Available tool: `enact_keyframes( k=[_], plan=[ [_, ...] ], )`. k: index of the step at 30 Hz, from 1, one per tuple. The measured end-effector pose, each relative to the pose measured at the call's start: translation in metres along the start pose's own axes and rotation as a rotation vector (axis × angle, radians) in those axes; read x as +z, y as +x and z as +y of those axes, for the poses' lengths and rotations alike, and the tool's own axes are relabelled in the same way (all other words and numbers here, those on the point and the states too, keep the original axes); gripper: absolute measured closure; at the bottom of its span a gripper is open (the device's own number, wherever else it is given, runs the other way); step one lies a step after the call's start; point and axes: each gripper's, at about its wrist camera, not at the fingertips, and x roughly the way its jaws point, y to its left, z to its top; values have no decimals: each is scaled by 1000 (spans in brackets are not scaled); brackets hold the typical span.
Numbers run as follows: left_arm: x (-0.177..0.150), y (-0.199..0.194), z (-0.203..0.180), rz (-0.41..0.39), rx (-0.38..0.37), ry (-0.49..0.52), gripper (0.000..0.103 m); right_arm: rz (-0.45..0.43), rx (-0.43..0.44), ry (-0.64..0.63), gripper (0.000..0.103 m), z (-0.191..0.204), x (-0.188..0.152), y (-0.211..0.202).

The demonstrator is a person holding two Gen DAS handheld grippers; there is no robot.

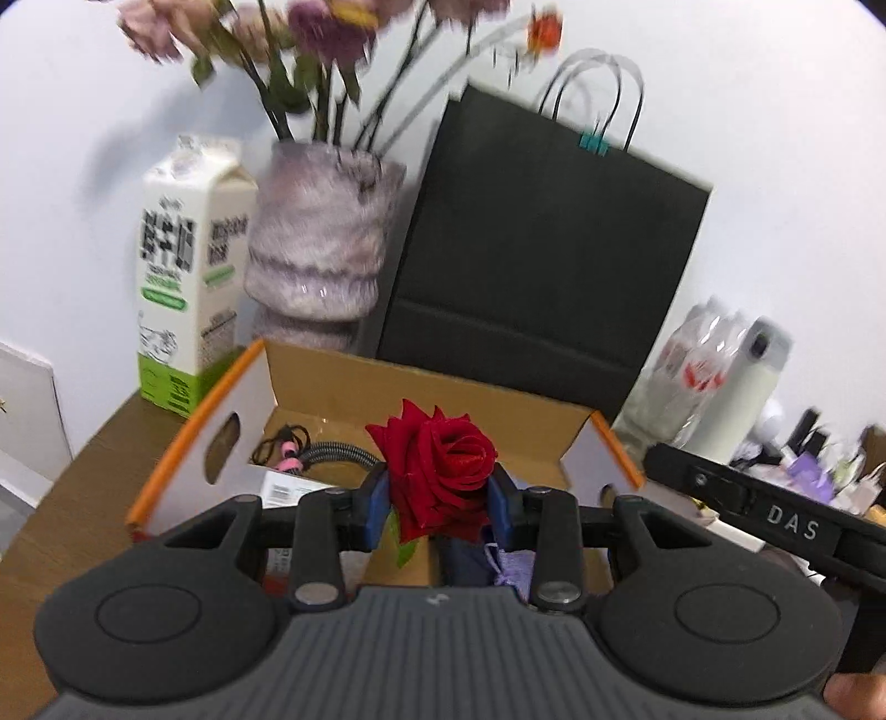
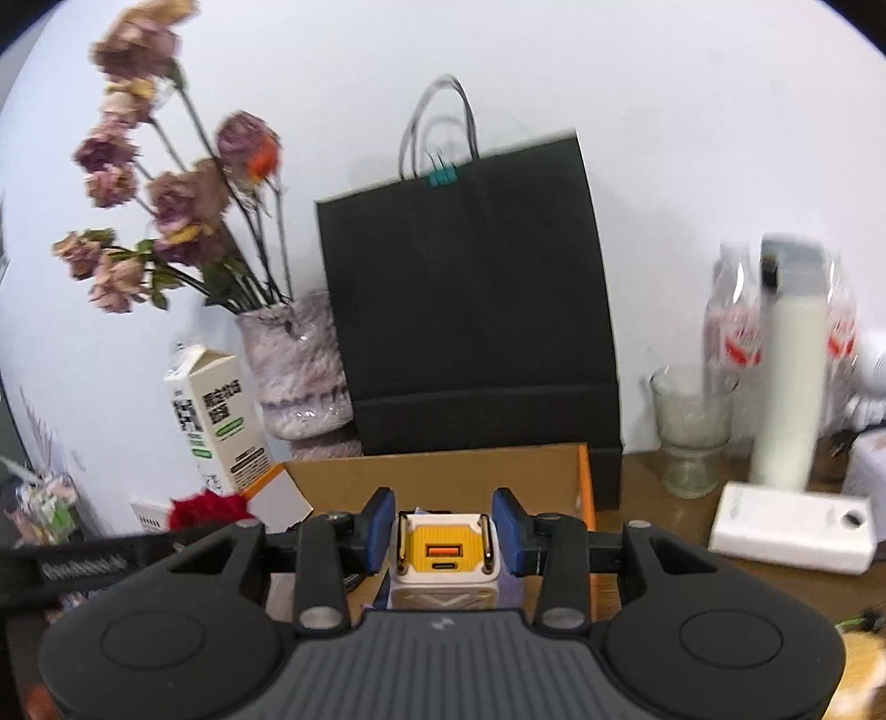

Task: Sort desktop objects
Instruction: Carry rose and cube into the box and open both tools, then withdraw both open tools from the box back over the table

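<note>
Closest to my left camera, the left gripper (image 1: 440, 498) has its fingers closed against a red rose (image 1: 440, 465), carried above the open cardboard box (image 1: 310, 382), probably its destination. My right gripper (image 2: 443, 529) brackets a yellow-faced charger (image 2: 443, 554) over that box; whether the pads touch it I cannot tell. Box contents are mostly hidden behind both grippers, and motion blur softens the vase flowers (image 1: 326, 22).

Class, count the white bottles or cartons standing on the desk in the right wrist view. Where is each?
2: milk carton left of the vase; white bottle right of the glass cup. Others may be hidden.
</note>
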Motion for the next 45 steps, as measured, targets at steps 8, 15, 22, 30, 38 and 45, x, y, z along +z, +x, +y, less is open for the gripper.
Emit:
enact_keyframes(
  k=[8,15,22,30,38,45],
  plan=[
    [-1,64,-3,73,75,46,67,120,-36,23,66,-10,-12,65],
    [-10,74,2,89,94,57,62,146,-53,11,61,-12,-20,72],
    [-10,66,-1,50,101,72,21,127,-32,8,23,-13,-17,65],
    [-3,35,4,-24,92,40,0,67,9,25,1,-17,-7,39],
    [0,-9,19,-84,61,24,0,43,22,-32,0,-8,-8,-2],
    [-20,-46,56,-72,131,82,0,97,10,-138,0,-7,-32,-35]
  ],
)
